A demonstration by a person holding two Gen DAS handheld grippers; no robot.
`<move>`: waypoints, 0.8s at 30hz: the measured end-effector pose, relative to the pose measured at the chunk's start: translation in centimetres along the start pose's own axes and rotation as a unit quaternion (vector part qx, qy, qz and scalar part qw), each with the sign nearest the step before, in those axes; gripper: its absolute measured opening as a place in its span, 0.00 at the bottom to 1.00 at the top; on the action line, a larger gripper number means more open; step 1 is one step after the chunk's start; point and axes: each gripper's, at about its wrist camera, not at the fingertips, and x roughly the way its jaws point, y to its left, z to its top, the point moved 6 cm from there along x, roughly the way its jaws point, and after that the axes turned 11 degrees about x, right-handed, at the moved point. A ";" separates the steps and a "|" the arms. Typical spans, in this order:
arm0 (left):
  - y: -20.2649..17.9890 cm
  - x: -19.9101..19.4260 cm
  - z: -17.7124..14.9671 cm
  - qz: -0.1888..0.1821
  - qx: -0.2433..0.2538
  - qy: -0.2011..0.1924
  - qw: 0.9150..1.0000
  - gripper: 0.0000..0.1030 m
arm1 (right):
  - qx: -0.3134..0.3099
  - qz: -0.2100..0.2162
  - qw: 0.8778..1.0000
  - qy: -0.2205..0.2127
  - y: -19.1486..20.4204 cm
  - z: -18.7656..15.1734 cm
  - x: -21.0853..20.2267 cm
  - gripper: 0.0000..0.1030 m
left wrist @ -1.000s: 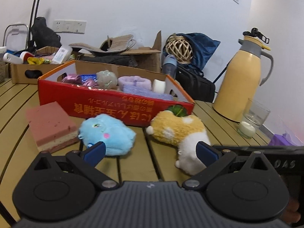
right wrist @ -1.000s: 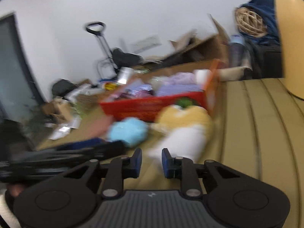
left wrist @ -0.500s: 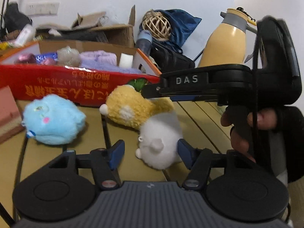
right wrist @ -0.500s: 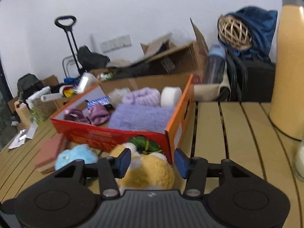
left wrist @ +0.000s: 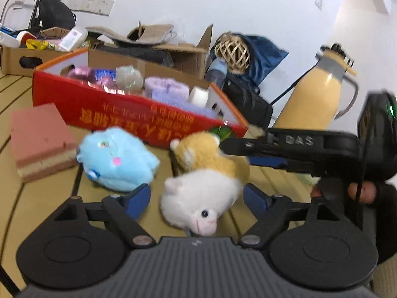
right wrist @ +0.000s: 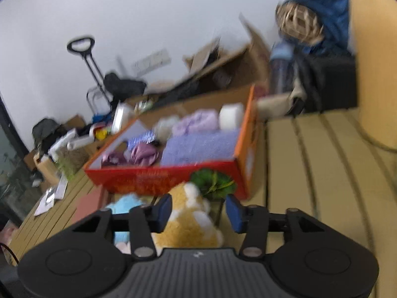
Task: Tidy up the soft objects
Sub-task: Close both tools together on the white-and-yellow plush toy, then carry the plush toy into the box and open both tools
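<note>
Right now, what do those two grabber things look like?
Both are black plastic. The left gripper and right gripper each have two jointed arms with silver screws, round discs, a ribbed grey middle and blue pads. Side on, the right one shows raised letters "DAS" and a green light. The hand wears a black fingerless glove.

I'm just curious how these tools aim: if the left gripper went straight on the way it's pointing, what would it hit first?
Most likely the orange-and-white plush toy: its white part already sits between the left gripper's open jaws. Beyond it stands the red box.
</note>
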 end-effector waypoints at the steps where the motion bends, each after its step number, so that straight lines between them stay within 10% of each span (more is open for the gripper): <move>1: 0.1 0.3 -0.5 -0.003 -0.005 0.009 1.000 0.66 | -0.005 0.001 1.000 0.011 0.1 -0.3 0.7 0.50; 3: 0.4 0.6 -0.9 -0.015 -0.017 0.019 1.000 0.52 | 0.008 0.006 1.000 0.022 0.0 -0.8 1.5 0.47; 14: 0.7 -7.2 -0.9 -0.061 -0.020 -0.051 0.997 0.48 | 0.091 0.034 0.995 -0.023 2.5 -4.8 -5.3 0.36; 24: 3.4 -9.4 7.9 -0.043 -0.035 -0.144 0.988 0.48 | -0.008 0.052 0.996 -0.077 11.6 3.0 -7.3 0.36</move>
